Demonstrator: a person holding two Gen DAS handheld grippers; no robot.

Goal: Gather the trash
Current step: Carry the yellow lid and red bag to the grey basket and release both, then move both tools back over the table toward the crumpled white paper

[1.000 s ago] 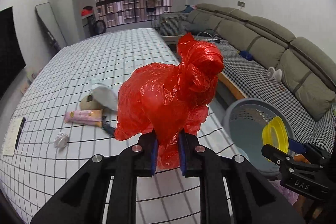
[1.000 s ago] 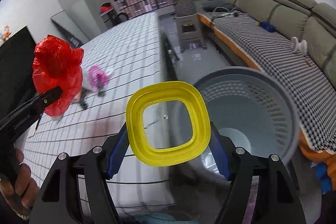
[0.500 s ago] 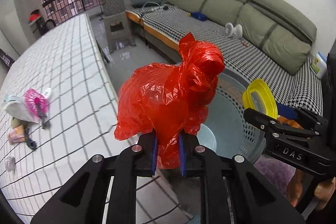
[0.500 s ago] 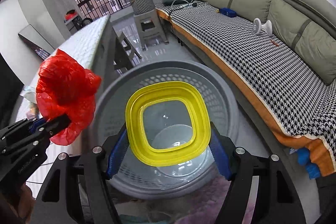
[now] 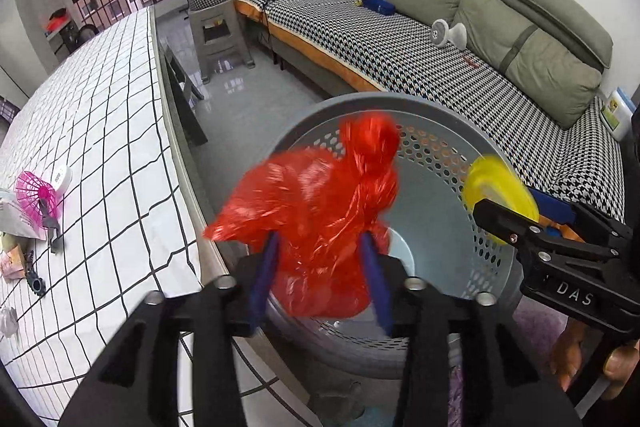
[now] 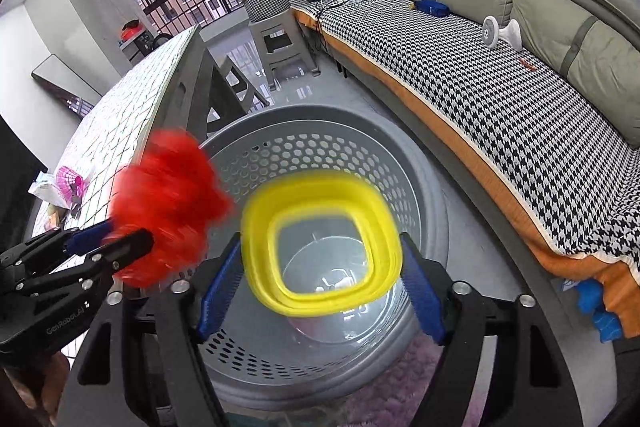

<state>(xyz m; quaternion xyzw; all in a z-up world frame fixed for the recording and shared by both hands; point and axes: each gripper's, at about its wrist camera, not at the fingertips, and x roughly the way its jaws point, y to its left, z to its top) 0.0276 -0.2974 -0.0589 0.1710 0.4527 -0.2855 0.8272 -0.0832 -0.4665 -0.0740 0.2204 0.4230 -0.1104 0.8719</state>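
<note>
A crumpled red plastic bag (image 5: 320, 211) is blurred between the spread fingers of my left gripper (image 5: 320, 267), over the grey perforated basket (image 5: 440, 163); it also shows in the right wrist view (image 6: 168, 215). My left gripper (image 6: 108, 243) is open there too. A yellow-rimmed clear container (image 6: 324, 247) is blurred between the parted fingers of my right gripper (image 6: 320, 291), above the basket (image 6: 420, 187). The container (image 5: 500, 199) and right gripper (image 5: 516, 227) show at the right in the left wrist view.
A table with a white grid cloth (image 5: 100, 131) lies left, with a pink fan (image 5: 38, 195) and small wrappers near its edge. A green sofa with a houndstooth cover (image 5: 420, 47) runs along the right. A grey stool (image 5: 216, 27) stands on the floor beyond.
Both grippers have opened over the basket. The red bag and the yellow container have come loose and are blurred, dropping toward the basket.
</note>
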